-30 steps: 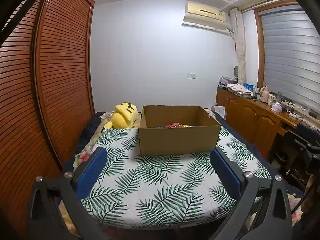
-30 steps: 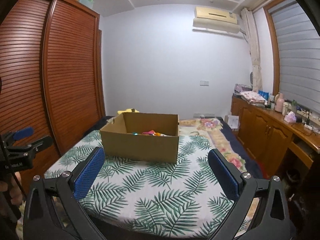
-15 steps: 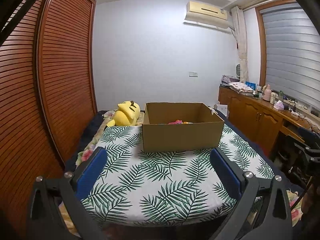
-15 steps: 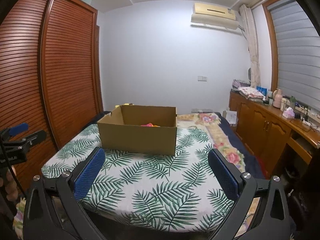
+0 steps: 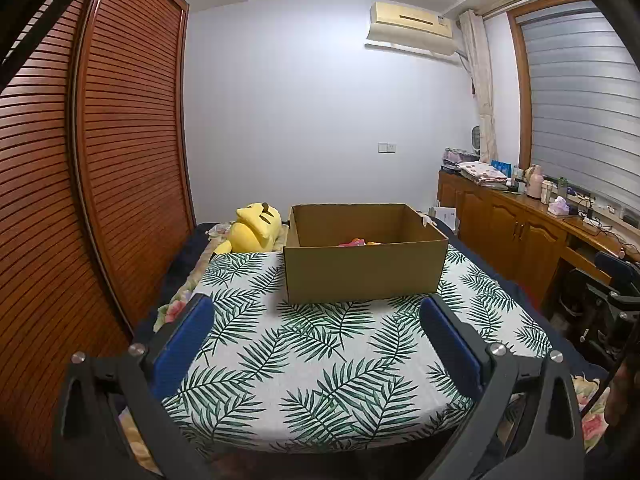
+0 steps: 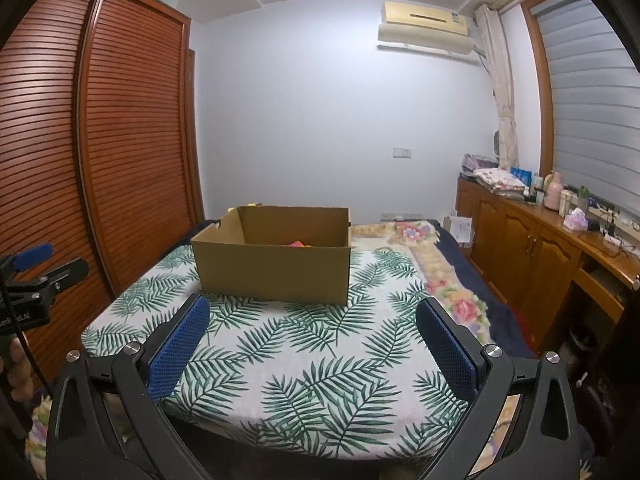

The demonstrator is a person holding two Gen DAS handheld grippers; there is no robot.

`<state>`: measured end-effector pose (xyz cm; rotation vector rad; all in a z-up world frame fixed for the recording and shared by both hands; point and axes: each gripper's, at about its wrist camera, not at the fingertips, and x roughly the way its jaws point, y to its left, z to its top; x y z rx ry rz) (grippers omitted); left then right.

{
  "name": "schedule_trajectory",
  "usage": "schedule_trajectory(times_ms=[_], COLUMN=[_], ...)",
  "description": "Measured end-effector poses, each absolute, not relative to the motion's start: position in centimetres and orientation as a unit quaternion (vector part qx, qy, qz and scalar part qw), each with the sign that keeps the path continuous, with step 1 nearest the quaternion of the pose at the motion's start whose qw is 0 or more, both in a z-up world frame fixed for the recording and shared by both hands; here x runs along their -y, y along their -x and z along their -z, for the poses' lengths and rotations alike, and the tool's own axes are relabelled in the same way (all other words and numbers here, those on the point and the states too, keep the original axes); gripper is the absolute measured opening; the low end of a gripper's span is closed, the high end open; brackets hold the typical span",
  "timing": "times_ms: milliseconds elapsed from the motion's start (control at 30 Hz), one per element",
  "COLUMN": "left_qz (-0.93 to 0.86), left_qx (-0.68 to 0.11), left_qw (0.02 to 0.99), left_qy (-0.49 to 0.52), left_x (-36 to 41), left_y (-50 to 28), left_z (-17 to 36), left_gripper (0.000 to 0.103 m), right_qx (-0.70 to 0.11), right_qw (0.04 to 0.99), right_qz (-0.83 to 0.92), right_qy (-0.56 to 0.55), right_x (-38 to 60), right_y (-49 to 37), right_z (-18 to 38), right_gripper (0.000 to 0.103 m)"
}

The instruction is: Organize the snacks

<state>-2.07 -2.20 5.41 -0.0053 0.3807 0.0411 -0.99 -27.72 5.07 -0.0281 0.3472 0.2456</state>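
The cardboard box (image 5: 364,264) holding snacks (image 5: 354,242) is seen straight ahead, well beyond both empty, spread-open grippers, left gripper (image 5: 316,336) and right gripper (image 6: 312,336); neither is clearly nearer.

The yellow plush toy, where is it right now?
In the left wrist view, the yellow plush toy lies on the bed, just left of the cardboard box, near the wooden wardrobe.

The leaf-print cloth (image 5: 320,356) in the lower middle of the frame lies bare in front of the open brown cardboard box (image 5: 362,276). A yellow plush toy (image 5: 254,228) sits just left of the box.
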Motion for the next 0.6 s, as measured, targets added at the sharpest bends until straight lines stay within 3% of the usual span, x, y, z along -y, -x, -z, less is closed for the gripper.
schedule_trajectory(times_ms=[600], left_qz=[-0.022], left_qx=[-0.190], left_qw=[0.981], left_qy=[-0.003], left_x=[2.17], left_y=[2.10], left_z=[-5.23], left_gripper=[0.103], right_qx=[-0.171], right_qw=[0.977], right_qz=[-0.123], right_qy=[0.014], right_x=[27.83], right_y=[1.15], right_z=[-4.97], right_gripper=[0.103])
